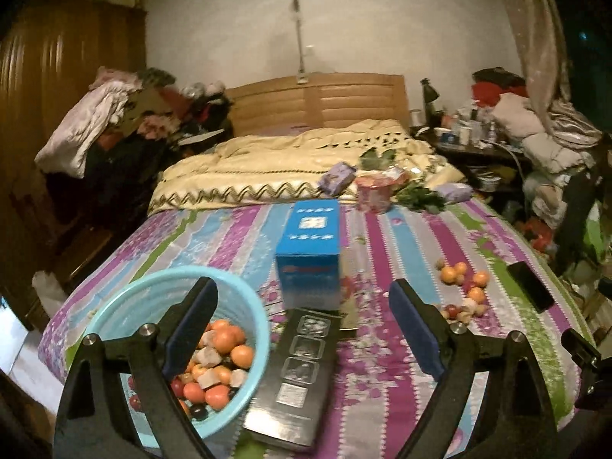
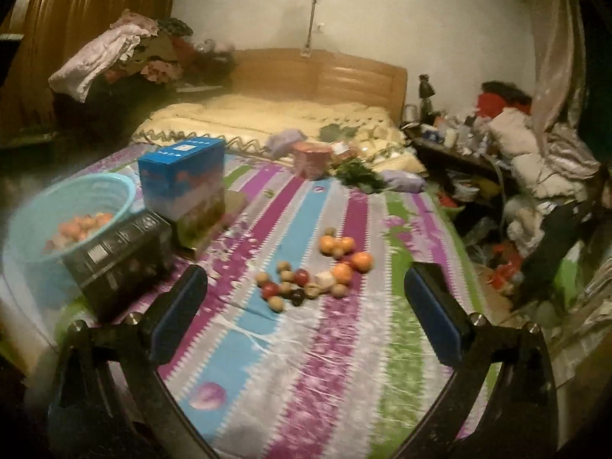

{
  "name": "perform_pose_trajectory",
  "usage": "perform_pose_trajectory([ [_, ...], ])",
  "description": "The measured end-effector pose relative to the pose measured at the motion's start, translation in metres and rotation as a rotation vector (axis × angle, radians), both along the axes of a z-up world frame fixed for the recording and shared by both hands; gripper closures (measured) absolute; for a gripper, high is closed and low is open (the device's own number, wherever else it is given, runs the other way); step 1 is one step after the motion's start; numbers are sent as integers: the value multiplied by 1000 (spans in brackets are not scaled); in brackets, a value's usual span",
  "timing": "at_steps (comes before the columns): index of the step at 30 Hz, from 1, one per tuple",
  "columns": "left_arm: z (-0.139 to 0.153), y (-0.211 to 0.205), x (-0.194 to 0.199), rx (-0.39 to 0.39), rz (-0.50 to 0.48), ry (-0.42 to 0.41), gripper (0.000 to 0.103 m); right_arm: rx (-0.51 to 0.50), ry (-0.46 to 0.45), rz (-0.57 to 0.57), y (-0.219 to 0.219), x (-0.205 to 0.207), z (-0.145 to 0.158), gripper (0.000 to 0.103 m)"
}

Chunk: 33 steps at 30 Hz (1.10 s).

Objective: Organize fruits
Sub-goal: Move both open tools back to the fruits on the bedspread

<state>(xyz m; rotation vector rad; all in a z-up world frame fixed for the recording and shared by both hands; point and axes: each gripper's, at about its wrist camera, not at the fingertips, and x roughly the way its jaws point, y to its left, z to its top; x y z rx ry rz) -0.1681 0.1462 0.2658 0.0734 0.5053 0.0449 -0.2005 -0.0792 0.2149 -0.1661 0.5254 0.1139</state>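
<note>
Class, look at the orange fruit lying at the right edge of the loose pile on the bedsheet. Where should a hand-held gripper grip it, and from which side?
Grip the orange fruit across its widest middle, coming from above with the open right hand-held gripper. It is round, so only the middle holds. Another orange touches its left, so one finger should enter on the bare right side.

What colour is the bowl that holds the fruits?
The bowl is light blue; the left wrist view shows it best.
</note>
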Motion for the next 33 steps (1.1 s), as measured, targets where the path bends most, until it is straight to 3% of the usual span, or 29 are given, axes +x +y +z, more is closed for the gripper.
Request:
perform_pose_trajectory([
  [5,11,-25,-12,-13,-58,-25,11,-32,-64,-6,-26,-25,16,0],
  [9,10,-42,-6,-59,-115,-38,9,-18,-16,-26,-48,-22,5,1],
  [11,-1,-50,5,-95,-143,-27,8,15,43,-26,-59,-13,-9,11],
  [15,-56,-66,51,-138,-177,126,8,77,158,-29,-74,8,-41,35],
  [18,-110,-76,84,-175,-202,251,8,131,241,-18,-83,26,-66,48],
  [21,-170,-85,113,-192,-215,389,25,173,308,23,-85,44,-87,49],
  [23,-193,-84,121,-227,-181,448,33,214,347,91,-78,57,-102,49],
  [25,-207,-78,124,-259,-156,464,33,232,401,167,-63,76,-123,49],
  [28,-212,-76,122,-241,-157,448,33,258,451,240,-41,101,-148,50],
  [33,-213,-68,117,-263,-166,430,33,209,479,281,-4,140,-170,62],
])
